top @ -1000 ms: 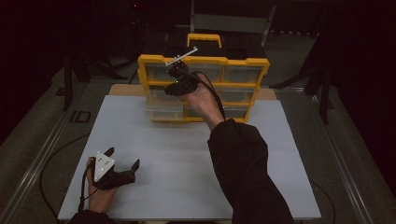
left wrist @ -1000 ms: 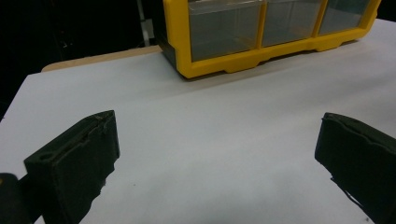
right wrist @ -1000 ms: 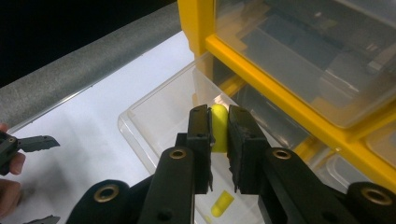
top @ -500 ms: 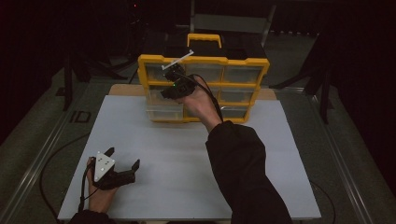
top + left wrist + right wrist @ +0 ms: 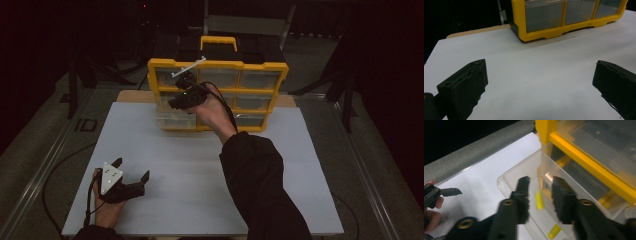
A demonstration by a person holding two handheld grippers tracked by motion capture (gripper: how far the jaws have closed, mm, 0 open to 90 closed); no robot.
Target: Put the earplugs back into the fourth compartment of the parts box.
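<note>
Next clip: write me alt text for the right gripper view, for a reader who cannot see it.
The right gripper, its jaws just opened, hangs over a pulled-out clear drawer of a yellow organizer, a small yellow piece blurred in the gap between the jaws and touching neither. Another yellow piece lies lower in the drawer. At far left, the left gripper rests on the white table.

A white-topped table [image 5: 200, 165] carries a yellow drawer organizer [image 5: 218, 95] standing at its twelve o'clock edge, its clear bottom-left drawer [image 5: 175, 120] pulled out over the top, while a hand with the left gripper [image 5: 131, 181] rests near seven o'clock.
</note>
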